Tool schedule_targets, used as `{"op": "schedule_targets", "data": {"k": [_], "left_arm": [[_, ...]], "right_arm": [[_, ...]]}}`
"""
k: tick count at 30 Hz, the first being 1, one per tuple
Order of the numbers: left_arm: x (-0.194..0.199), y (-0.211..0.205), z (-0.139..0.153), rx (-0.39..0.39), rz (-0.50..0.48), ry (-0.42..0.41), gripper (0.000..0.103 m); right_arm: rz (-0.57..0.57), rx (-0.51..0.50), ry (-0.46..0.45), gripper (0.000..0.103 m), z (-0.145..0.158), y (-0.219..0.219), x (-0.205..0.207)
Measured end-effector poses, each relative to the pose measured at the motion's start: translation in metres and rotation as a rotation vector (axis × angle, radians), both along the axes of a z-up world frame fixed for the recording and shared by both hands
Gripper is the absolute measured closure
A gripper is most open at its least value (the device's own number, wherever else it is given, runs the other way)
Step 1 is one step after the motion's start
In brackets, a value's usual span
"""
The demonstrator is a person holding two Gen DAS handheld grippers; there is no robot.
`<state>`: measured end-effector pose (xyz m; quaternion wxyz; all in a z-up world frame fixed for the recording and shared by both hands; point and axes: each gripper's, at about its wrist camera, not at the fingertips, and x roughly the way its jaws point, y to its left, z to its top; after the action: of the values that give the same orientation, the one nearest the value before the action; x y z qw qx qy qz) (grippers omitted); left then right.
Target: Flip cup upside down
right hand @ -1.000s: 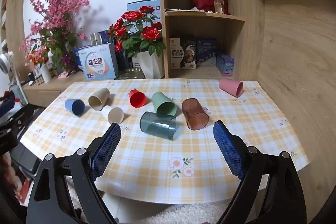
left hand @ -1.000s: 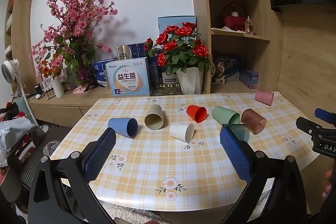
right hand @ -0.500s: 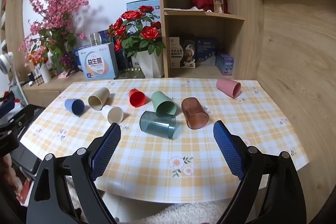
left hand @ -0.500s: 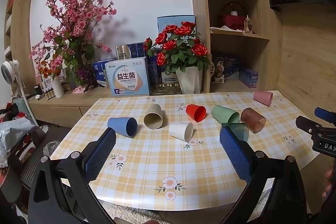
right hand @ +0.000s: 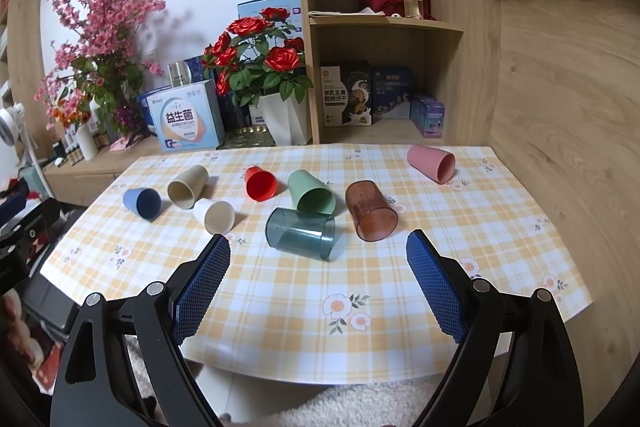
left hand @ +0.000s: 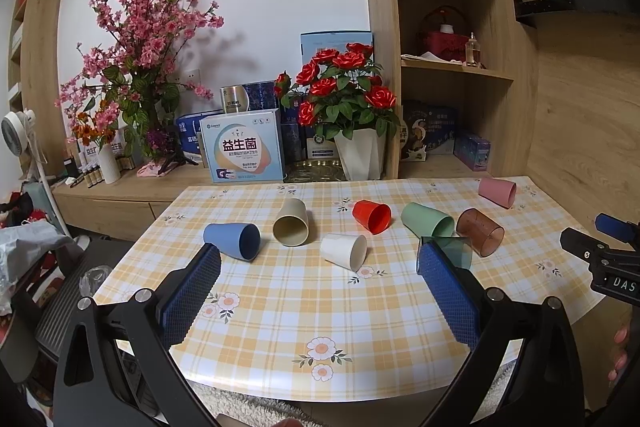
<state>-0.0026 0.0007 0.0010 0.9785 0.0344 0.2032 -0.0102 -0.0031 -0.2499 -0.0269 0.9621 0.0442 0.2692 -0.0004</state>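
Note:
Several cups lie on their sides on the checked table (right hand: 400, 291): blue (right hand: 142, 202), beige (right hand: 187, 185), white (right hand: 214, 215), red (right hand: 260, 183), green (right hand: 311, 191), clear teal (right hand: 301, 233), clear brown (right hand: 371, 210) and pink (right hand: 431, 163). My right gripper (right hand: 318, 257) is open and empty, held above the table's near edge, in front of the teal cup. My left gripper (left hand: 318, 261) is open and empty, in front of the white cup (left hand: 344, 251); its right finger hides part of the teal cup (left hand: 452, 250). The right gripper shows at the left view's right edge.
A white pot of red roses (right hand: 286, 119), boxes (right hand: 186, 121) and a pink blossom vase stand on the sideboard behind the table. A wooden shelf unit (right hand: 384, 27) rises at the back right. A wooden wall runs along the right. A pale rug lies under the near edge.
Both grippers have drawn back and up slightly, so the cups look a little farther away. No cup has moved, and both grippers stay open.

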Motion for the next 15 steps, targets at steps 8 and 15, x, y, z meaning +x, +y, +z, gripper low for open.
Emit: {"op": "schedule_targets", "data": {"k": [8,15], "left_arm": [[0.0004,0.0,-0.0005,0.001,0.002,0.005,0.006],[0.0011,0.0004,-0.0016,0.0,0.0,0.008,0.006]], "right_arm": [[-0.002,0.003,0.002,0.016,-0.0008,0.0001,-0.0005],[-0.008,0.012,0.008,0.016,-0.0026,-0.0015,-0.0003]]}}
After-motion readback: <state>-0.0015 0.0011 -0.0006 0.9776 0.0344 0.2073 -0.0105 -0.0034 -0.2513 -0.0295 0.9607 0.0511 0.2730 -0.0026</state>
